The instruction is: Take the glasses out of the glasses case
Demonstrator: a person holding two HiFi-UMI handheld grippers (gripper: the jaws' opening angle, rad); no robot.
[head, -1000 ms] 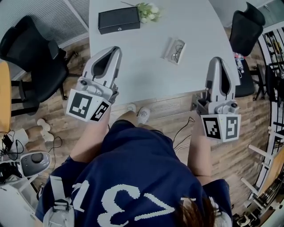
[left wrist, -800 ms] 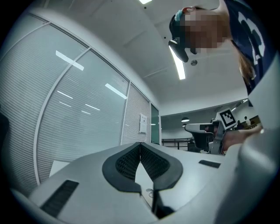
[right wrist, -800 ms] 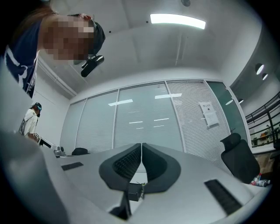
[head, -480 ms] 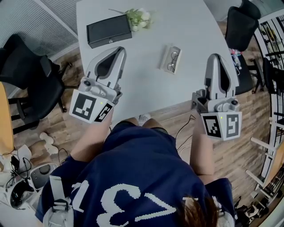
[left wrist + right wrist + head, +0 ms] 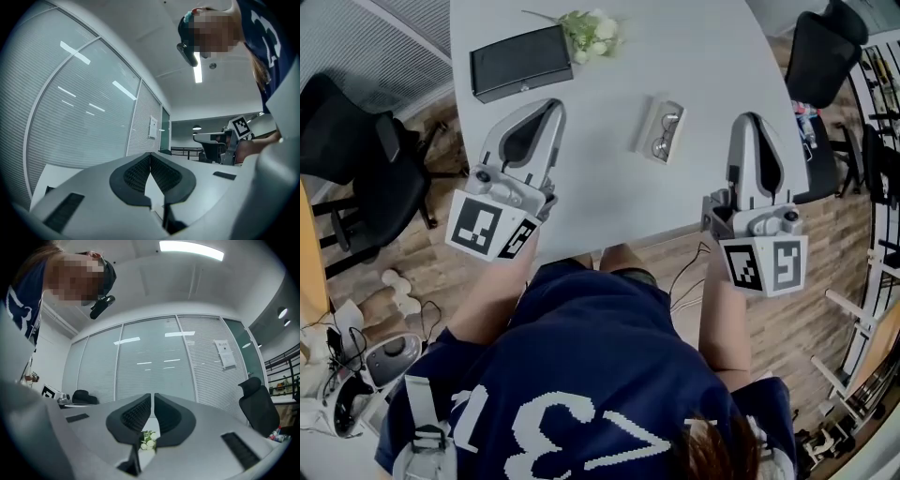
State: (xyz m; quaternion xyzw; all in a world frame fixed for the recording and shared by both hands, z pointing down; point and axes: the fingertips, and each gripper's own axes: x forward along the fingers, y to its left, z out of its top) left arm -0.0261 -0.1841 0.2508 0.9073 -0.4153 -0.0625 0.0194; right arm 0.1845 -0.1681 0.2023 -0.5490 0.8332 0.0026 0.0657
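A pair of glasses [image 5: 662, 125] lies in a small pale open case [image 5: 648, 131] near the middle of the white table [image 5: 609, 197]. A black rectangular box [image 5: 520, 60] lies at the table's far left, with a sprig of white flowers [image 5: 592, 27] beside it. My left gripper [image 5: 549, 105] hovers over the table's near left part, below the black box, shut and empty. My right gripper [image 5: 751, 120] is over the table's right edge, to the right of the glasses, also shut with nothing in it. The right gripper view shows the flowers [image 5: 148, 440] beyond the closed jaws.
Black office chairs stand left of the table [image 5: 356, 141] and at its far right [image 5: 821, 52]. Wooden floor [image 5: 412, 244] lies around the table, with shelving [image 5: 881, 141] at the right edge and devices [image 5: 356, 394] on the floor at lower left.
The person has come closer to the table, so both grippers now reach farther over it. The glasses and black box sit nearer the gripper tips. Both grippers stay shut.
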